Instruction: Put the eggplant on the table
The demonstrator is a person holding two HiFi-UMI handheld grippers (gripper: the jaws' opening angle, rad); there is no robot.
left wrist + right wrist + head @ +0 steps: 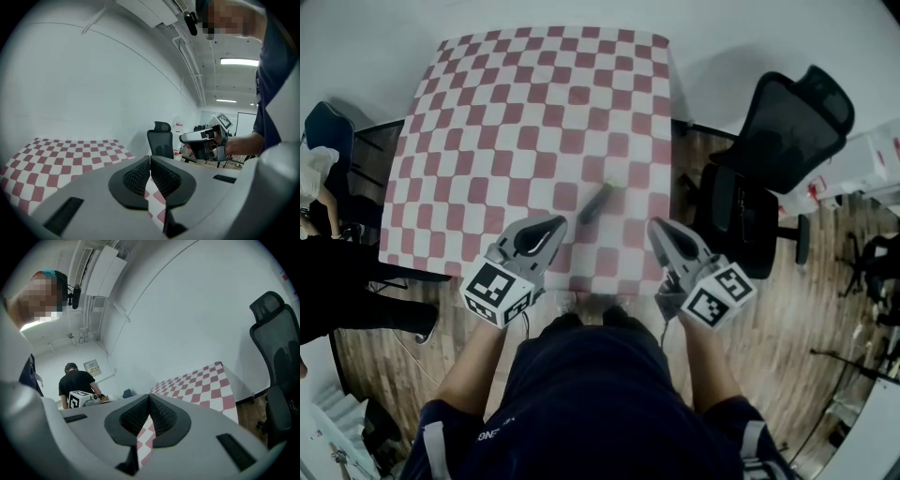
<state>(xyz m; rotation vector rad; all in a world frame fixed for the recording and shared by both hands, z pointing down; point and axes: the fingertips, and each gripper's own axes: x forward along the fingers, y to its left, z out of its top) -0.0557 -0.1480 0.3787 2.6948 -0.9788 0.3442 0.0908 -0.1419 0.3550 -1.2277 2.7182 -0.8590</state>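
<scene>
The eggplant (595, 202) is small, dark and slender. It lies flat and slantwise on the red-and-white checked table (534, 103), just ahead of the left gripper (558, 224) and the right gripper (655, 226), between them, touching neither. Its outline is blurred.

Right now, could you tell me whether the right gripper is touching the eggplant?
Apart. The head view shows bare tablecloth between the right gripper and the eggplant; the right gripper view shows its jaws shut on nothing.
</scene>
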